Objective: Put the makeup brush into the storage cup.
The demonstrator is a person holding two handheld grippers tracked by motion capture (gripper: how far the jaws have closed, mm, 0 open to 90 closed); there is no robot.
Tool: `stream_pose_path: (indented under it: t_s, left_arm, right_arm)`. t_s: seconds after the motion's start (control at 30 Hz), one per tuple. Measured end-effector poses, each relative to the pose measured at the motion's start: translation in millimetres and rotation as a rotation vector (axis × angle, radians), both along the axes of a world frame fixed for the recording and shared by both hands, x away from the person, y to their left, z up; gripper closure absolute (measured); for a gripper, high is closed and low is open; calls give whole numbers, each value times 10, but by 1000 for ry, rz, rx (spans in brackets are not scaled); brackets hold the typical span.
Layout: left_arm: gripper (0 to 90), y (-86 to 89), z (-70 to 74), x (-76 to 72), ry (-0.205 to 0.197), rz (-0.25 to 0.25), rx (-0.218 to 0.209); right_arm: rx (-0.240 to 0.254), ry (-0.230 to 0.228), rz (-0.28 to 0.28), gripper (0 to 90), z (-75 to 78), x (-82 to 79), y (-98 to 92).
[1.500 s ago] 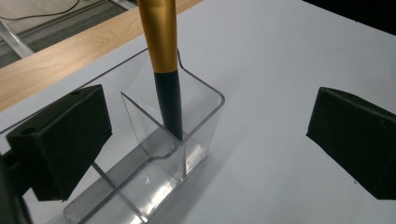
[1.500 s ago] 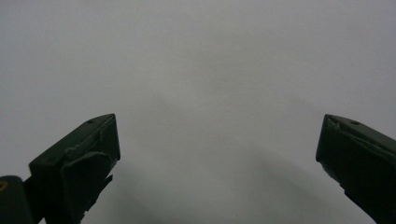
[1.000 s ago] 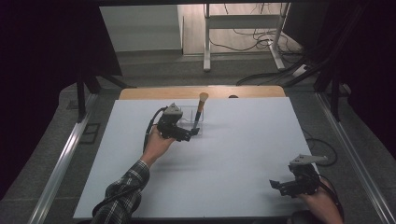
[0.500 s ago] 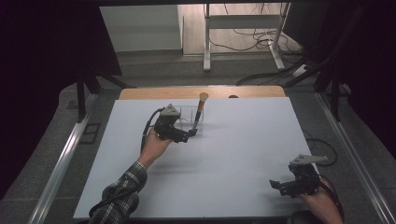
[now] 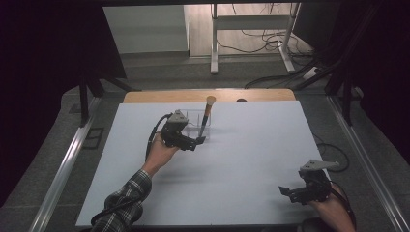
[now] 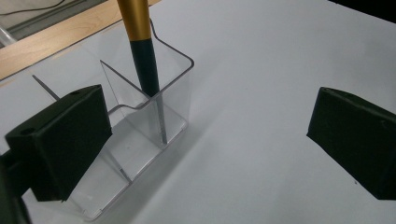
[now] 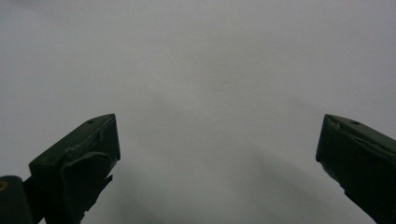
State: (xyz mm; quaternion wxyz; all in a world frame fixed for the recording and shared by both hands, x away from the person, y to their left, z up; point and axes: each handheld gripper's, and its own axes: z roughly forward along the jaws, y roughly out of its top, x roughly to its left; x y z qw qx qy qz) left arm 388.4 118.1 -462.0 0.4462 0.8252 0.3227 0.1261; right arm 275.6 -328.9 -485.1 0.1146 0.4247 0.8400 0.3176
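Observation:
A clear plastic holder (image 5: 192,122) with compartments stands at the back middle of the white table (image 5: 251,159). A makeup brush (image 5: 208,110) with a dark handle, gold ferrule and tan bristles stands upright in it. My left gripper (image 5: 199,141) is open just in front of the holder, empty. In the left gripper view the holder (image 6: 140,135) and brush handle (image 6: 144,65) sit by the left jaw, with the left gripper (image 6: 210,135) spread wide. My right gripper (image 5: 286,192) is open and empty near the table's front right corner; the right gripper (image 7: 219,158) faces bare white surface.
A wooden strip (image 5: 261,95) runs along the table's far edge. Metal rails (image 5: 63,164) flank the table on both sides. Cables and a desk frame (image 5: 251,34) lie on the floor beyond.
The left gripper has shifted only slightly beside the holder. The right gripper has not moved.

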Motion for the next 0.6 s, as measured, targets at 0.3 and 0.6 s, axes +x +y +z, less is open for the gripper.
stream_pose_path:
  t_s: [0.3,0.6]
  left_arm:
    - [0,48,12,-82,3,-6,1]
    - [0,43,-18,-146,22,-29,23]
  right_arm:
    - [0,1,0,0,-1,1,2]
    - [2,-1,1,0,2,1,3]
